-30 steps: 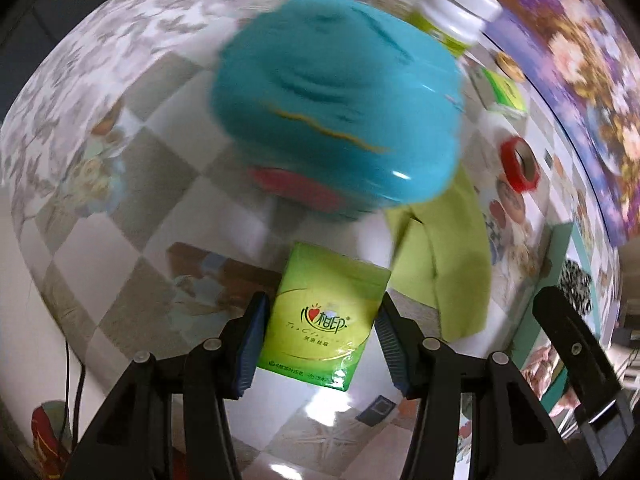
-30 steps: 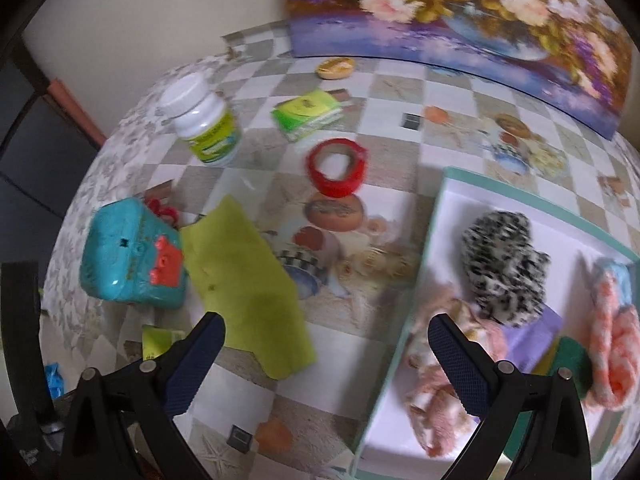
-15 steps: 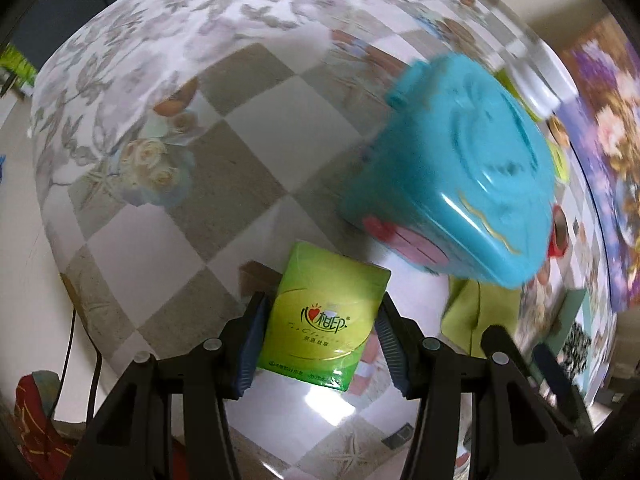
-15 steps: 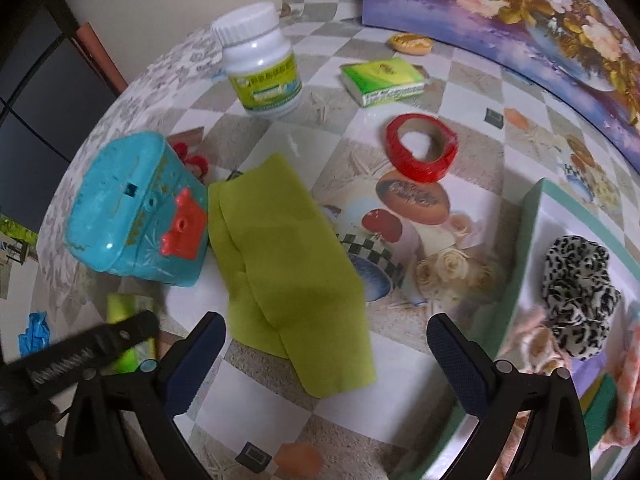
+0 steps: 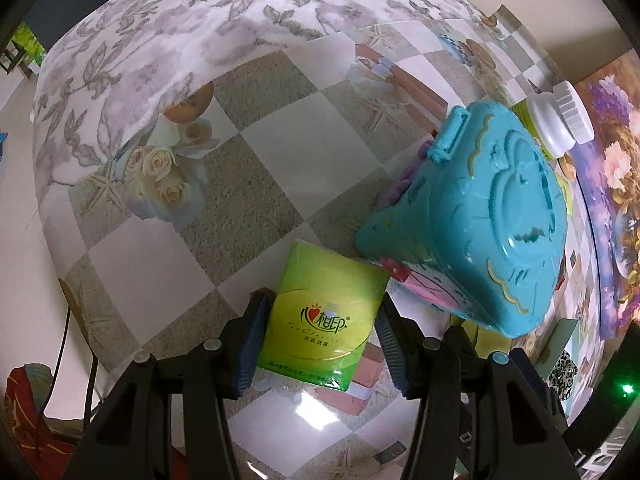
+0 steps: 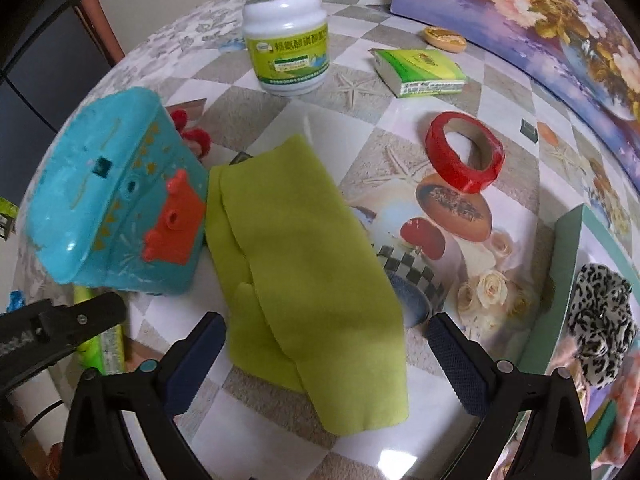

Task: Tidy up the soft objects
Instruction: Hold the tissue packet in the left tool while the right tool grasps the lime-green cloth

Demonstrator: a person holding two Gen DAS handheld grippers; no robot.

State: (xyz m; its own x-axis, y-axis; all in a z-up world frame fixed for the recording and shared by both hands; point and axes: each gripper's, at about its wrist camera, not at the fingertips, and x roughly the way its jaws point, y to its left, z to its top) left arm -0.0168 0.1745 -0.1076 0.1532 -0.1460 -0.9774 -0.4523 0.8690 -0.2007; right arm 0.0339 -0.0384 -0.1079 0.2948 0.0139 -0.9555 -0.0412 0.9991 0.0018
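**Left wrist view: tissue pack pinched; cloth under the spread right gripper**

Left wrist view: the left gripper (image 5: 322, 340) points steeply down at the table (image 5: 248, 184), and its two blue pads pinch a green tissue pack (image 5: 326, 312) by its long sides. The pack sits upright between the pads, printed face to the camera, above a pale square of the checked cover. Its upper right corner is just beside the blue toy case (image 5: 480, 232); whether they touch cannot be told. The case is tilted, its embossed heart lid facing the camera, a pink part showing at its lower edge. Behind the case lies a white-capped bottle (image 5: 560, 120), and a floral painting (image 5: 612, 184) stands along the right edge.

Right wrist view: the right gripper (image 6: 326, 356) has its fingers spread wide with nothing between the pads. Below and between them lies a yellow-green cloth (image 6: 304, 264), folded over itself, flat on the table, running from near the case down to the lower middle. Its left edge is just beside the case (image 6: 108, 196), which shows an orange latch. Part of the left gripper (image 6: 60, 324) reaches in at lower left with a sliver of the green pack beside it. Farther back stand the bottle (image 6: 286, 36), a second tissue pack (image 6: 420, 72) lying flat, and a roll of red tape (image 6: 464, 152). At right, a green-rimmed tray (image 6: 564, 264) holds a leopard-print scrunchie (image 6: 600, 316) and other soft pieces, only partly in view. A red fuzzy item (image 6: 192, 132) peeks out behind the case.
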